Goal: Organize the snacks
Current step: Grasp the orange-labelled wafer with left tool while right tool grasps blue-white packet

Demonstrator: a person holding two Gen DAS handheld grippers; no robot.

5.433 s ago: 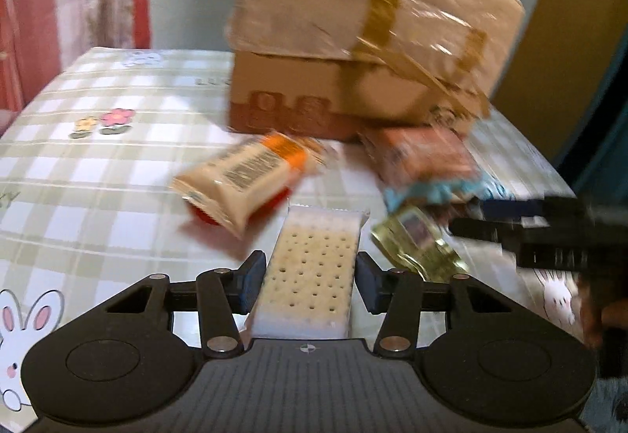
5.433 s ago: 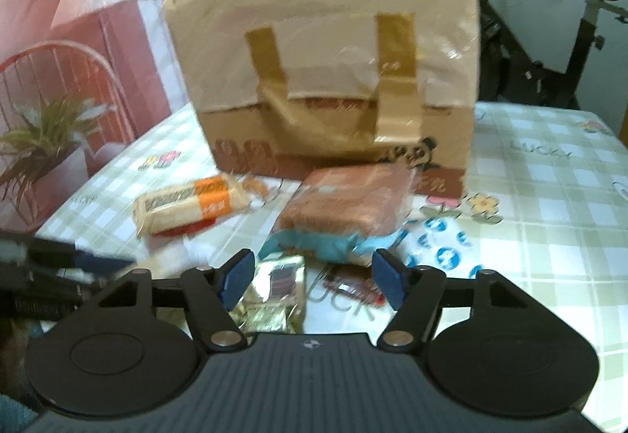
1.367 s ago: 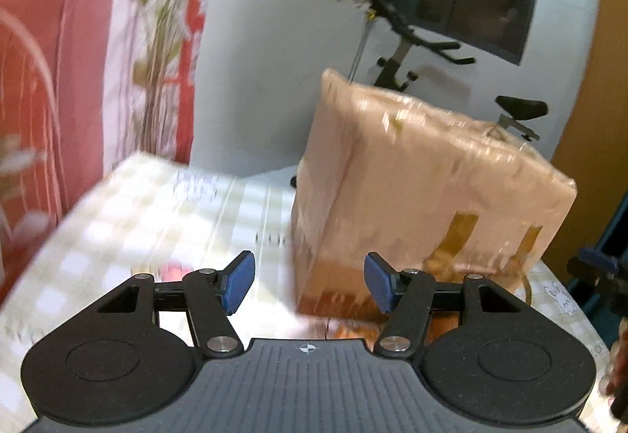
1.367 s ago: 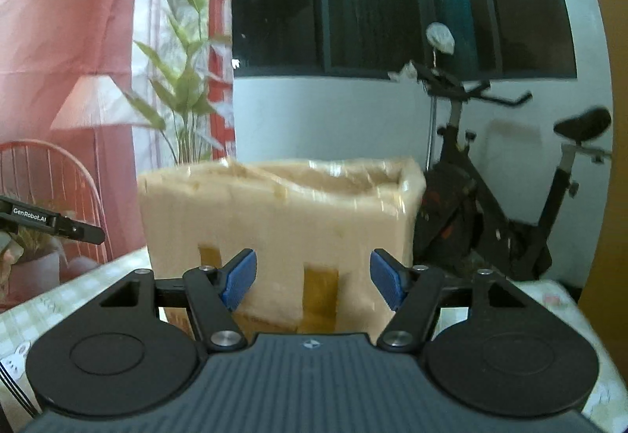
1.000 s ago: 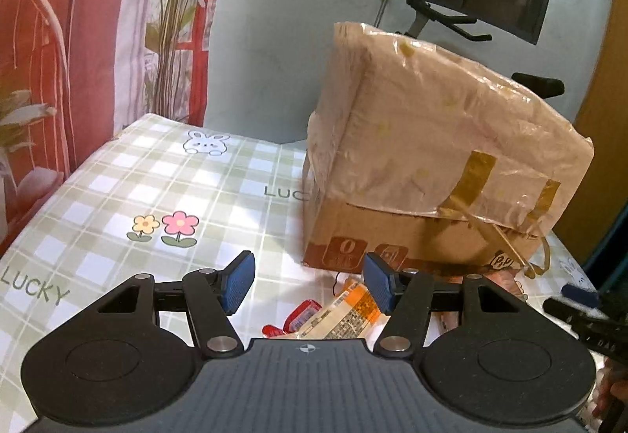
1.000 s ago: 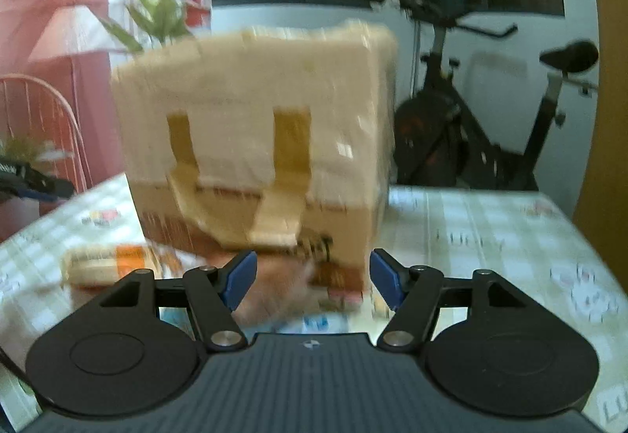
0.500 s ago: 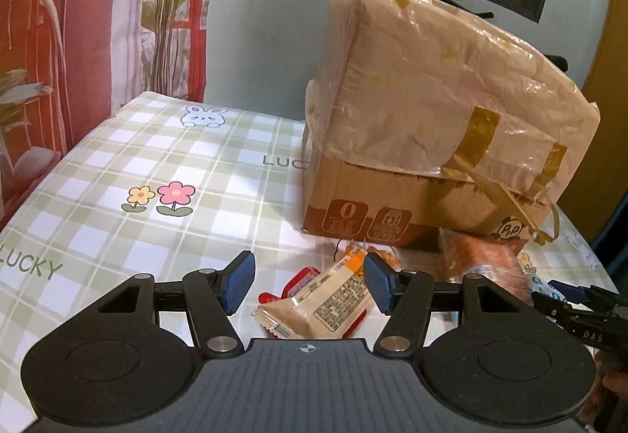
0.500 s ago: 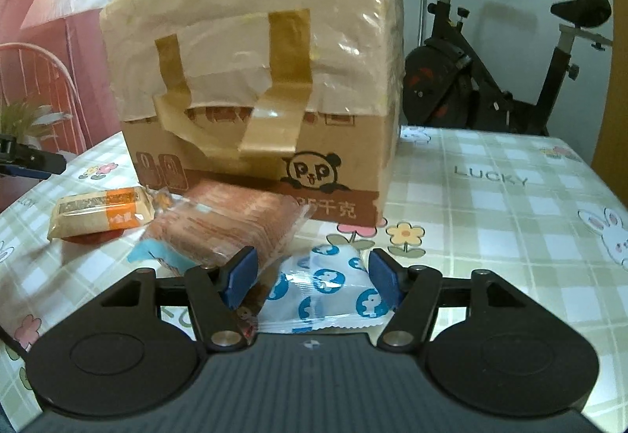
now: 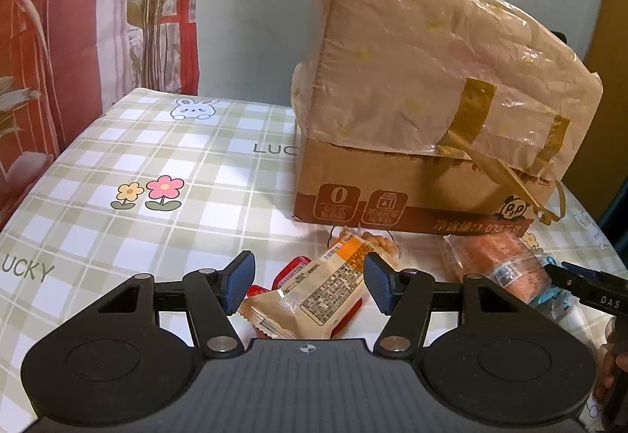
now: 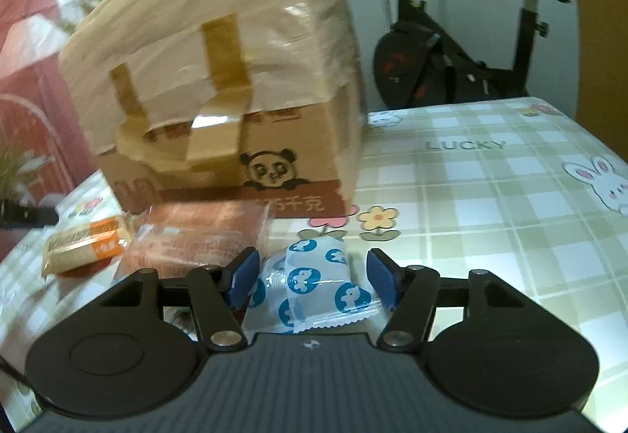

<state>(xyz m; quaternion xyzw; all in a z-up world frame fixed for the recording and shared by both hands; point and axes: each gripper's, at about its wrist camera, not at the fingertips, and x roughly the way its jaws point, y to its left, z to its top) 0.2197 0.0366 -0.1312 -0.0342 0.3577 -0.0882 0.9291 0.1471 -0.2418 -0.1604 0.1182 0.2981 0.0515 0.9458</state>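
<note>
My left gripper [image 9: 308, 285] is open, its blue pads either side of a beige and orange snack packet [image 9: 318, 295] lying on the checked tablecloth. A small red packet [image 9: 292, 269] lies under it. My right gripper [image 10: 314, 282] is open around a white packet with blue prints [image 10: 314, 285]. A reddish-brown wrapped snack [image 10: 200, 232] lies left of it and also shows in the left wrist view [image 9: 498, 260]. The beige and orange packet [image 10: 88, 238] shows further left. A taped cardboard box [image 9: 424, 119] with a panda print stands behind the snacks.
The table [image 9: 117, 158] has a green checked cloth with flowers and rabbits. An exercise bike [image 10: 463, 52] stands behind the table. A red curtain and a plant [image 9: 153, 1] are at the left. The right gripper's tip [image 9: 581, 287] shows at the left view's right edge.
Both grippers have come down from above the box to the snacks. The left one now frames the beige and orange packet, the right one the white and blue packet.
</note>
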